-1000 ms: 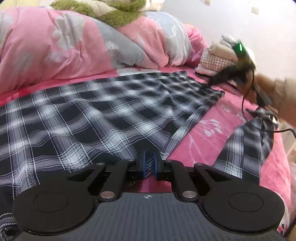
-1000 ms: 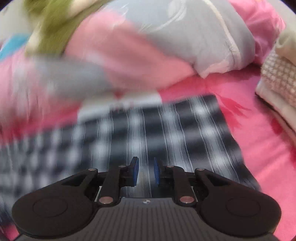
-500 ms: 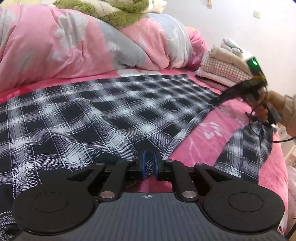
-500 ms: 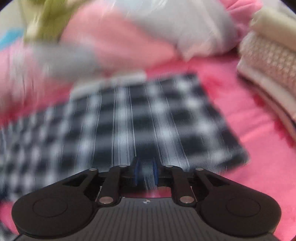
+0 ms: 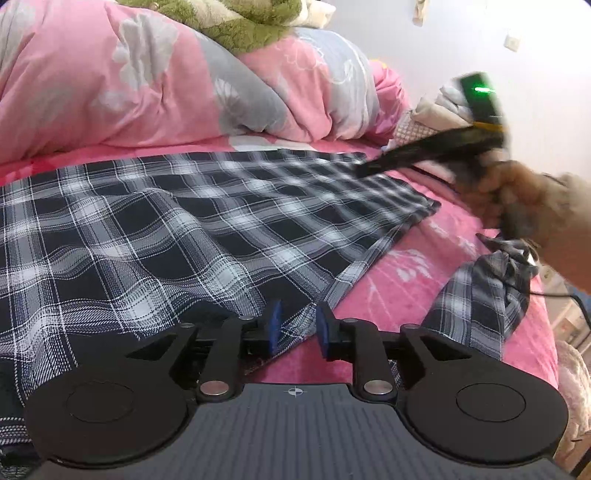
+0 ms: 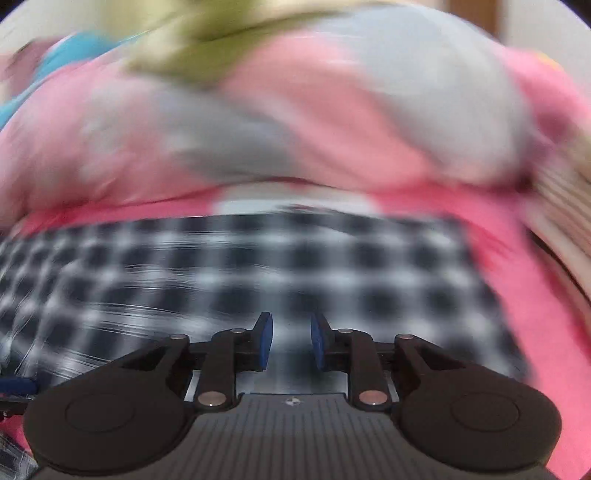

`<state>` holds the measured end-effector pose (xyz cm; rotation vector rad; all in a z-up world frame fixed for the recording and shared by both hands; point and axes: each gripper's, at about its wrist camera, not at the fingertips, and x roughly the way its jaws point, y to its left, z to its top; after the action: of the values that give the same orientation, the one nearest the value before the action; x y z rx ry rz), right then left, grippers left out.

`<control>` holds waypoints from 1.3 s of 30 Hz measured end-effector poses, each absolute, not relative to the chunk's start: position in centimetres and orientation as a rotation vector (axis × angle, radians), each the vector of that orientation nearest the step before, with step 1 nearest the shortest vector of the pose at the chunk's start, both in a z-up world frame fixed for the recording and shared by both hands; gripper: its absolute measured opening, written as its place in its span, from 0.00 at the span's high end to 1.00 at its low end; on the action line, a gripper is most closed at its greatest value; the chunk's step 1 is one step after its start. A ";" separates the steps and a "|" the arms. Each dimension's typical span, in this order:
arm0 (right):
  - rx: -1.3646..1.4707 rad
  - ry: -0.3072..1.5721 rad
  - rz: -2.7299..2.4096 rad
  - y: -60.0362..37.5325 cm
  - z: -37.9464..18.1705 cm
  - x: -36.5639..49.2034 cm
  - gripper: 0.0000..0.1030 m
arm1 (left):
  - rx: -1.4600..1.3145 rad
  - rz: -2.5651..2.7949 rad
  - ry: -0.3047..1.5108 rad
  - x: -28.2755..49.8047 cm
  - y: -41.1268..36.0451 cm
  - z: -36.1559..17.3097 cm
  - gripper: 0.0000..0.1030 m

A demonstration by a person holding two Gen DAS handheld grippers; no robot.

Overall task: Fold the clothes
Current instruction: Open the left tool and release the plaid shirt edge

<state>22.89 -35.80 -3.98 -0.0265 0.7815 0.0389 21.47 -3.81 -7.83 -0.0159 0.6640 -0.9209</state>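
Observation:
A black-and-white plaid garment (image 5: 184, 229) lies spread flat on the pink bed sheet (image 5: 406, 280). My left gripper (image 5: 297, 326) sits low at its near hem. Its jaws are opening, and the hem runs under the gap without either blue pad pressing on it. A hand (image 5: 495, 192) holds my right gripper (image 5: 364, 170) over the garment's far right corner. In the blurred right wrist view the right gripper (image 6: 291, 345) hovers above the plaid garment (image 6: 258, 266); its jaws are opening, with no cloth pinched between them. A loose plaid sleeve (image 5: 480, 306) lies bunched at the right.
A pink and grey quilt (image 5: 147, 92) is heaped along the back, with a green plush (image 5: 240, 22) on top. A stack of folded clothes (image 5: 436, 107) sits at the far right by the wall. A black cable (image 5: 561, 294) trails off the hand-held gripper.
Both grippers were shut on the plaid cloth and their pads have now parted from it. The right gripper has swung left over the garment's far corner. The left one stayed put.

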 end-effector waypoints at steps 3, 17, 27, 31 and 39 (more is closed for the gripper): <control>-0.035 0.802 0.069 -34.6 -6.1 27.9 0.77 | -0.021 -0.923 0.666 21.4 -3.8 -7.9 0.78; 0.585 0.734 -0.580 -53.9 -5.1 27.7 0.76 | -0.058 -0.849 0.648 21.3 -2.8 -6.6 0.71; 0.443 0.777 -0.084 -41.1 4.3 22.1 0.65 | -0.004 -0.598 0.561 15.7 3.8 -1.5 0.39; 0.279 0.902 0.222 -28.2 2.8 25.2 0.63 | -0.011 -0.438 0.598 16.5 7.1 -3.7 0.39; 0.044 0.972 0.402 -11.0 -3.9 35.5 0.64 | 0.022 -0.393 0.674 17.4 7.4 -5.9 0.39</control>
<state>35.45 -10.98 -3.89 0.0440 0.9720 0.4020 17.37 7.43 -5.93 0.0221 0.6743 -0.3928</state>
